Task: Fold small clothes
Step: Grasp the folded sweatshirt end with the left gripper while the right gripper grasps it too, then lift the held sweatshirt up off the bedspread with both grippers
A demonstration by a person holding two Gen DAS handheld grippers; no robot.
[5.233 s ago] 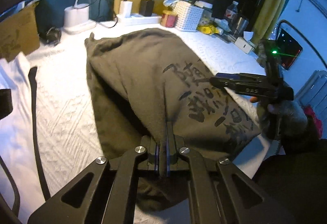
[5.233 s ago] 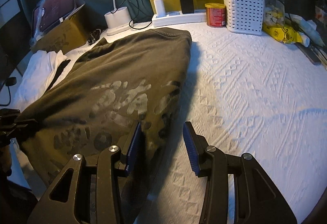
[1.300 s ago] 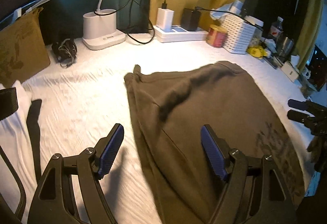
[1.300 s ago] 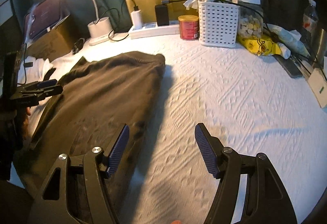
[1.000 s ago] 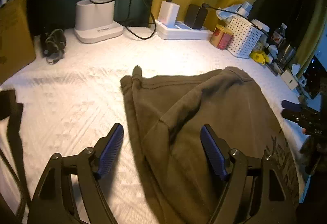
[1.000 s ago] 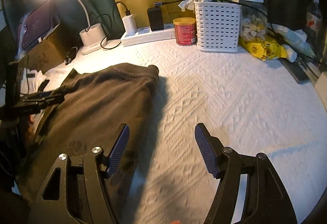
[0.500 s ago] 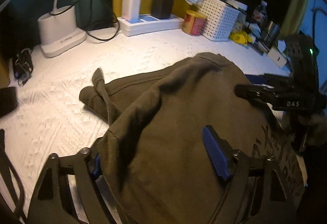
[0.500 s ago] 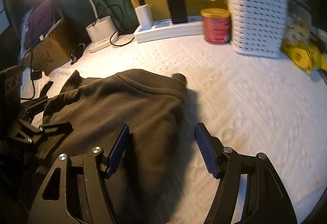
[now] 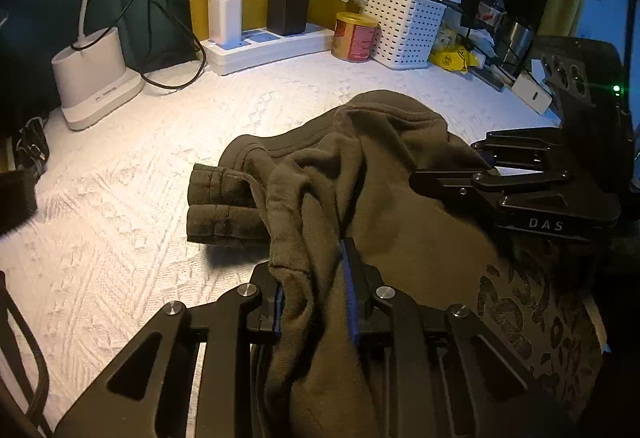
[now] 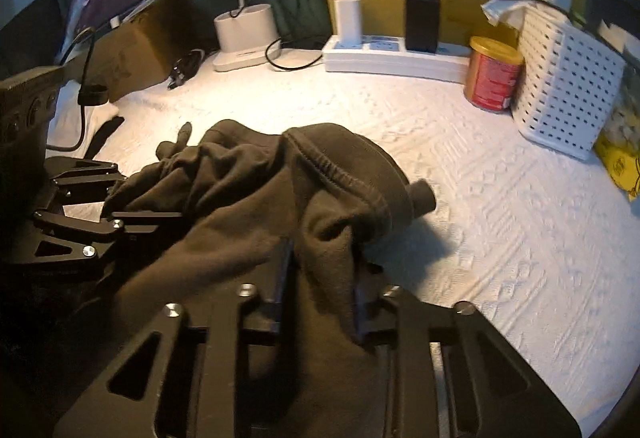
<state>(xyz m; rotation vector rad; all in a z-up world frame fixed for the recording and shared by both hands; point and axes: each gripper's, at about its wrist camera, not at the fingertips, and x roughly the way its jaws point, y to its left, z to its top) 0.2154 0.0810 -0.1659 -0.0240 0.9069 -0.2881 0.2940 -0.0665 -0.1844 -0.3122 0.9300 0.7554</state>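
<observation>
Bunching between both pairs of jaws, the olive garment (image 9: pixel 400 198) is gripped at two places: a thick fold is pinched by the left gripper (image 9: pixel 316 294), whose jaws have just been closing, and another fold is clamped by the right gripper (image 10: pixel 320 286), likewise just closed on cloth. Ahead of the left gripper two rolled cuffs (image 9: pixel 222 206) are seen lying on the white textured cover (image 9: pixel 120 198). Beyond both grippers a power strip (image 10: pixel 396 58), a red can (image 10: pixel 494 78) and a white basket (image 10: pixel 568 78) are lined up.

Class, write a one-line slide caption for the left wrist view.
Left gripper pinches a bunched olive sweatshirt on a white quilted cover.
</observation>
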